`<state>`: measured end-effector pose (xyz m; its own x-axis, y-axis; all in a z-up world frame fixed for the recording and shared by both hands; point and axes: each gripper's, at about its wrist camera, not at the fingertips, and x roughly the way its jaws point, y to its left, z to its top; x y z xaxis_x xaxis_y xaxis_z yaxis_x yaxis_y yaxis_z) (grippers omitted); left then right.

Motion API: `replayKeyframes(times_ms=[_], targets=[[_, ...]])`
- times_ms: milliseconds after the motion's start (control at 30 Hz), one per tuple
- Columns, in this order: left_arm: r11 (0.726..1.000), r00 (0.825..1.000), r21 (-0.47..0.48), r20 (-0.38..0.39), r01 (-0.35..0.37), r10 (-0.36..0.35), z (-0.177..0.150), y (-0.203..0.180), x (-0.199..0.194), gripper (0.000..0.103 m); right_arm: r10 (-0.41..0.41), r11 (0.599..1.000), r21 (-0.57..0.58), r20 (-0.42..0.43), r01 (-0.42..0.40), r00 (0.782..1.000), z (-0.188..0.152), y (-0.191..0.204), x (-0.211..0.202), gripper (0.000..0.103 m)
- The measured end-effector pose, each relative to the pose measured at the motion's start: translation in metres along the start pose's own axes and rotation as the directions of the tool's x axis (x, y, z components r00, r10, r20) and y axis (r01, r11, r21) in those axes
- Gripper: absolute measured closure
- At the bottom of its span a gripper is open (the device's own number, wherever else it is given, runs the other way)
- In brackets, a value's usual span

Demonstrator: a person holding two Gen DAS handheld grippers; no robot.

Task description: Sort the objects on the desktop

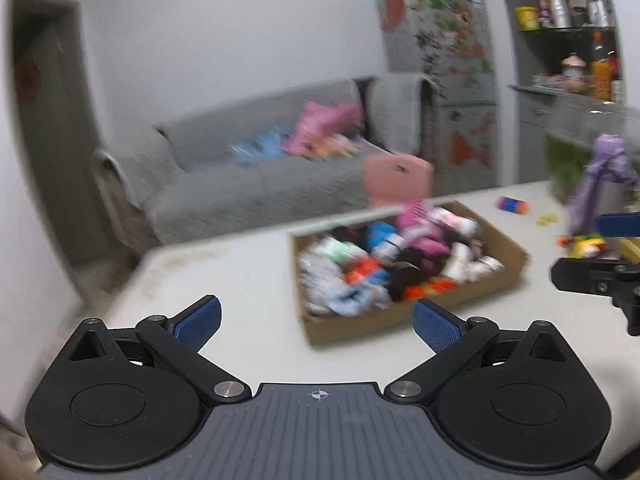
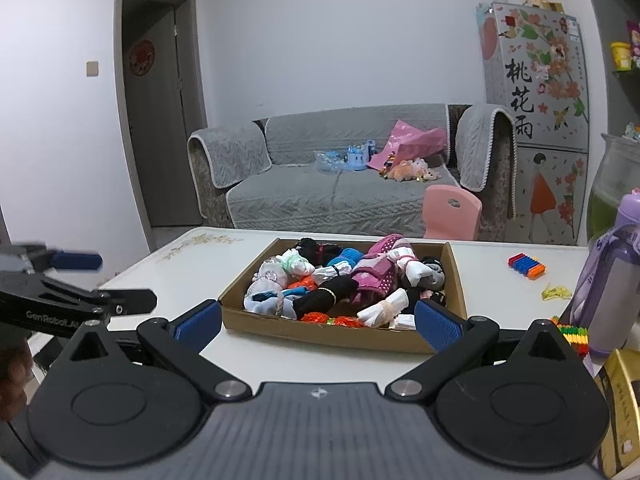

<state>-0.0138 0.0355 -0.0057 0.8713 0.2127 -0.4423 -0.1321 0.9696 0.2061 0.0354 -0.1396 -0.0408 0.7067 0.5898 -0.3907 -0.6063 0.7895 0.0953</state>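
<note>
Both grippers, left (image 1: 316,322) & right (image 2: 318,322), jaws spread & empty, hover w/ sock-filled cardboard tray (image 2: 340,338) just ahead; sorting stage unclear, toy blocks (image 2: 526,266) loose front-right.

A shallow cardboard box (image 2: 344,336) lies flat on the white worktop (image 2: 192,280), heaped with rolled socks (image 2: 340,280). At its 3 o'clock lie orange-and-blue blocks (image 2: 526,266).

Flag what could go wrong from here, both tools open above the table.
1. The purple bottle stands tall near the right tool; a sideways sweep could tip it.
2. The sock bundles are heaped near the rim of the cardboard box; a grab may drag out neighbours.
3. The left tool view is motion-blurred, so aiming may suffer.
</note>
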Motion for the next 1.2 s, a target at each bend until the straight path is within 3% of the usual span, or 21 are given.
replayKeyframes(times_ms=[133,267,400,533,1200], targets=[[0.992,0.995,-0.072,-0.006,0.101,-0.102,0.005,0.005,-0.005,0.001,-0.004,1.0,0.003,0.001,0.004,1.0,0.0,-0.001,0.0,0.0],[0.994,0.998,-0.084,0.015,0.07,-0.069,0.011,0.005,-0.011,0.001,0.0,1.0,0.011,-0.005,0.0,1.0,-0.003,-0.003,-0.001,0.0],[0.985,0.989,-0.095,0.005,0.147,-0.147,0.018,0.001,-0.013,0.0,0.003,1.0,0.012,-0.013,-0.003,1.0,-0.005,-0.002,0.0,0.0],[0.99,0.991,-0.055,-0.004,0.132,-0.133,0.02,-0.01,-0.014,0.0,0.005,1.0,0.003,-0.017,-0.005,1.0,-0.004,0.0,-0.001,0.0],[0.986,0.987,-0.062,-0.025,0.155,-0.156,0.019,-0.016,-0.012,0.0,-0.021,1.0,-0.005,-0.02,0.021,1.0,-0.003,-0.003,-0.002,0.0]])
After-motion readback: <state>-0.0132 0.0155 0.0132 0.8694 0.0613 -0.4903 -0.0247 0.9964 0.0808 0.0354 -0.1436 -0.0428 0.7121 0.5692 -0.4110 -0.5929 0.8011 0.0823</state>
